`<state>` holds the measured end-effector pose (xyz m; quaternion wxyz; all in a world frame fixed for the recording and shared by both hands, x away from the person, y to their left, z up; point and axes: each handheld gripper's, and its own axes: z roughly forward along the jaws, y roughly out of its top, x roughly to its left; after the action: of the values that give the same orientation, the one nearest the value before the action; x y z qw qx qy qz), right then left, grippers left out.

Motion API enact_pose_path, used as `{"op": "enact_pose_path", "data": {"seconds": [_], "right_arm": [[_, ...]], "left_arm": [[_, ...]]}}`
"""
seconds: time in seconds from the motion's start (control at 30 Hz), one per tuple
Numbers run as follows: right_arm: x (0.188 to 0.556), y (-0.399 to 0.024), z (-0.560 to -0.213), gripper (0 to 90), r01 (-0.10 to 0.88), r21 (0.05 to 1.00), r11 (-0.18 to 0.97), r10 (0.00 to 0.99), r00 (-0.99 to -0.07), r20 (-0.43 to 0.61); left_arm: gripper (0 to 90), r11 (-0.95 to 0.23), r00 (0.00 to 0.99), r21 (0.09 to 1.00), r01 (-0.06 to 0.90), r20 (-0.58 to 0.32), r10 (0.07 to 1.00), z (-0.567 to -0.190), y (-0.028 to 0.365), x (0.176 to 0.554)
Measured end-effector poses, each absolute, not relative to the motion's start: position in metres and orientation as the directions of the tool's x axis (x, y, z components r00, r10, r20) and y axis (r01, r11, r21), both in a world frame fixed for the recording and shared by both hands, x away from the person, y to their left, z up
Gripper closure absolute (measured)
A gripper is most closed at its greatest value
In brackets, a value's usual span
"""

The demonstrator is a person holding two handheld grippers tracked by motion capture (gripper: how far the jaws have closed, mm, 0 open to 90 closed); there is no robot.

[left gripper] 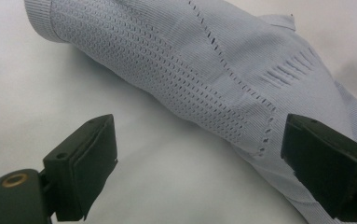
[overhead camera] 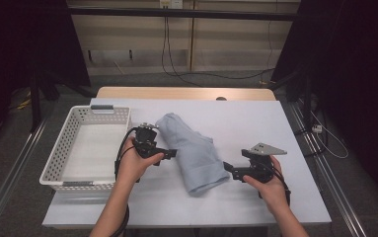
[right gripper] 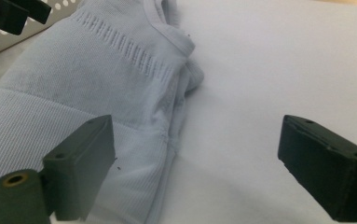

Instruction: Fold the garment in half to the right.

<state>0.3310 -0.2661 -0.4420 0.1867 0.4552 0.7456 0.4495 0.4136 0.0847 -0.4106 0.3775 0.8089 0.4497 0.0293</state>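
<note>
Both sets of jaws stand apart with nothing between the pads. The right gripper (right gripper: 195,172) has its jaws spread wide over bare table beside the hem end of the folded garment; one black pad (right gripper: 80,170) overlaps the ribbed edge in its own view, but no cloth is pinched. The left gripper (left gripper: 199,175) is likewise released, its jaws framing the perforated knit of the garment's long side without pressing on it. From above, the left gripper (overhead camera: 169,153) sits just beside the left edge of the cloth and the right gripper (overhead camera: 228,170) just beside its lower right end, each held in a hand that comes up from the near edge of the table. The pale blue knit top (overhead camera: 191,150) lies folded into a long bundle, running diagonally across the middle of the white table (overhead camera: 255,128), its neckline turned toward the right side. A white perforated basket (overhead camera: 95,116) stands empty at the left edge, close to the bundle's upper end. The folding looks finished and the step in hand seems to be the regrasp before moving the bundle. The next move likely calls for both grippers to close on opposite sides, catching all layers, then lift evenly toward the basket so the fold does not spill open.
</note>
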Motion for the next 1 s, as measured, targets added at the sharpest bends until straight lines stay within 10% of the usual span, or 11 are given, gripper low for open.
{"op": "enact_pose_path", "data": {"seconds": [1.0], "right_arm": [[0.303, -0.287, -0.444, 7.5, 0.496, 0.834, 0.240, 0.855, -0.515, 0.060]], "left_arm": [[8.3, -0.259, 0.556, 0.624, 0.737, -0.343, 0.757, -0.420, 0.057, 0.405]]}}
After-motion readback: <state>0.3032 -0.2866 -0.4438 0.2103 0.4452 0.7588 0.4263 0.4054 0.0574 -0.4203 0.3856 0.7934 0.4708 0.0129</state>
